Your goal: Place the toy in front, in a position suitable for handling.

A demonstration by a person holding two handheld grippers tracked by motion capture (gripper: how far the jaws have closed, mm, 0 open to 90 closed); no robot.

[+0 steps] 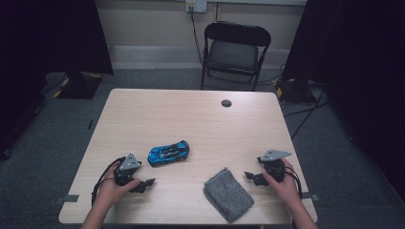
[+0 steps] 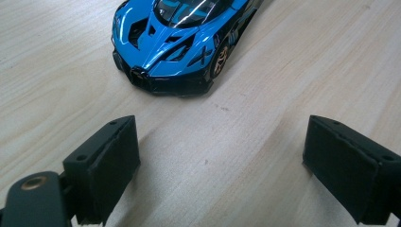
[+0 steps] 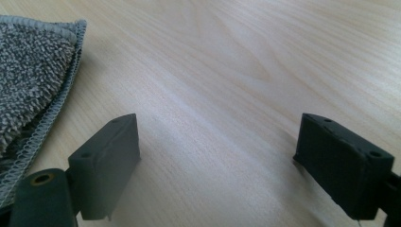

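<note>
**Two grippers low and wide, a car and a cloth between them**

The person sits at the near edge of the table (image 1: 143, 109) with a gripper in each hand, both low over the wood and both empty. The left gripper (image 1: 143, 184) has its jaws spread wide; in the left gripper view they point at the nose of the blue car (image 2: 177, 40), which sits just ahead and a little to the left of the gap, not yet between them. That looks like a line-up: the spread seems wide enough to take the car's nose, and the low angle would let the jaws slide in around it rather than drop from above.

In the high view the car (image 1: 168, 152) stands on its wheels near the middle of the table, slanted, just beyond the left gripper.

The right gripper (image 1: 253, 177) is just as wide and holds nothing. The folded grey cloth (image 1: 228, 193) lies close to its left; in the right gripper view the stitched edge of the cloth (image 3: 33, 71) runs near the left jaw without clearly touching it. My guess is that hand is waiting beside the cloth, ready to pinch a corner.

Behind the table stands a black chair (image 1: 235, 50).
</note>
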